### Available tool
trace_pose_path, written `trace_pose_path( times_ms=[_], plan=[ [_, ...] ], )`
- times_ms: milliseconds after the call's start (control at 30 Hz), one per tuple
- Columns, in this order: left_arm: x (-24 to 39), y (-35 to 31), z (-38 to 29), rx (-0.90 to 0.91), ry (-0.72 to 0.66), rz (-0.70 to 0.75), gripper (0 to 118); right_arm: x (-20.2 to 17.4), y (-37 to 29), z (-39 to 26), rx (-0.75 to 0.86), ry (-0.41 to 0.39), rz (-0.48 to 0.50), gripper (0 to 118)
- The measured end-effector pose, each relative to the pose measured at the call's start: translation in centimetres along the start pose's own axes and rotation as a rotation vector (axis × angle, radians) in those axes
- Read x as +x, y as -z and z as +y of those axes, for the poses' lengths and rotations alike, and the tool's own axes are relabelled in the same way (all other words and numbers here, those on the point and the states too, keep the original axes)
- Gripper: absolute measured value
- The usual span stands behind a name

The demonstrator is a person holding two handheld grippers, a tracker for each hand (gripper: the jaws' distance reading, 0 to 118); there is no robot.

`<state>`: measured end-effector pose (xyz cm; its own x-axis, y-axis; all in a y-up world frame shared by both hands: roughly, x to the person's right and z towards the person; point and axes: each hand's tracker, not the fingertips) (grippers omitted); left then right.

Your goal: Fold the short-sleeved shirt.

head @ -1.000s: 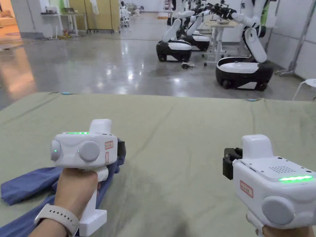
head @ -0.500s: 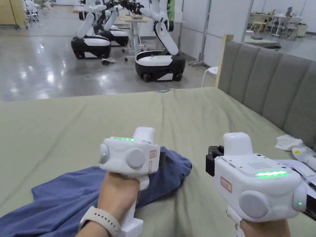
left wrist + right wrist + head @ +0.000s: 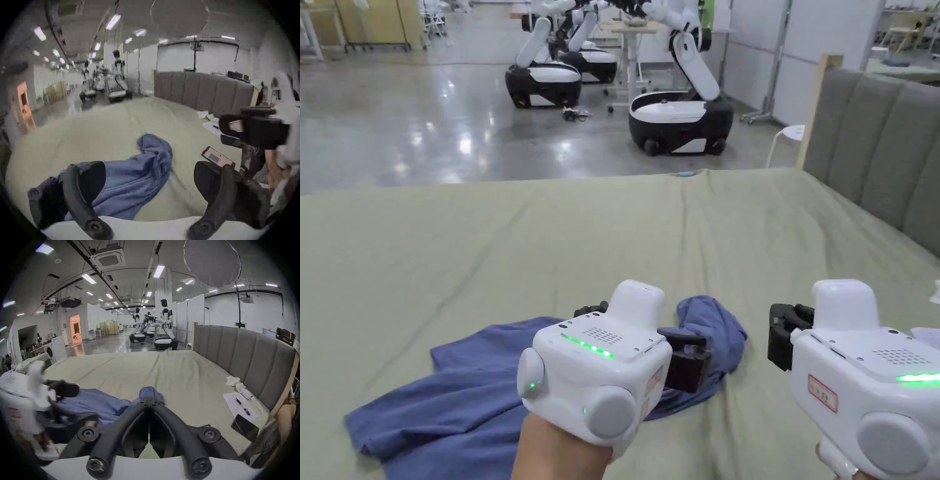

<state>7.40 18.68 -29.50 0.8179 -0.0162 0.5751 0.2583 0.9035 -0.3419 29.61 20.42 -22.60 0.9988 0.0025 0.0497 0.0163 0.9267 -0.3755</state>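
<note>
left gripper [image 3: 650, 340] has swung round over the shirt [image 3: 469, 387] since half a second ago, jaws now spread wide, holding nothing. right gripper [image 3: 148, 402] jaws closed together, empty, just beside the shirt's bunched end. shirt lies crumpled on the green bed [image 3: 550, 237], probably not yet spread; folding unstarted. robots [image 3: 681, 119] beyond.
</note>
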Motion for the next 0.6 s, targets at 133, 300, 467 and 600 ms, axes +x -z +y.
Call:
trace_pose_path(
  times_ms=[133,300,467,600],
  plan=[
    [-2.5,-5.2,-3.7,-0.035,-0.022,0.116,95,-3.0,-0.3,-1.2,0.013,0.006,0.067,3],
    [-6.5,-7.4,-9.3,-0.155,-0.217,0.144,0,-6.3,0.6,-2.9,-0.013,0.001,0.102,3],
    [-14.9,-11.2,-12.1,-0.204,-0.308,0.293,0,-7.8,1.3,-3.6,-0.043,-0.036,0.102,3],
    [-23.7,-12.3,-12.6,-0.251,-0.347,0.440,0,-7.5,2.1,-3.3,-0.062,-0.037,0.088,3]
  ],
)
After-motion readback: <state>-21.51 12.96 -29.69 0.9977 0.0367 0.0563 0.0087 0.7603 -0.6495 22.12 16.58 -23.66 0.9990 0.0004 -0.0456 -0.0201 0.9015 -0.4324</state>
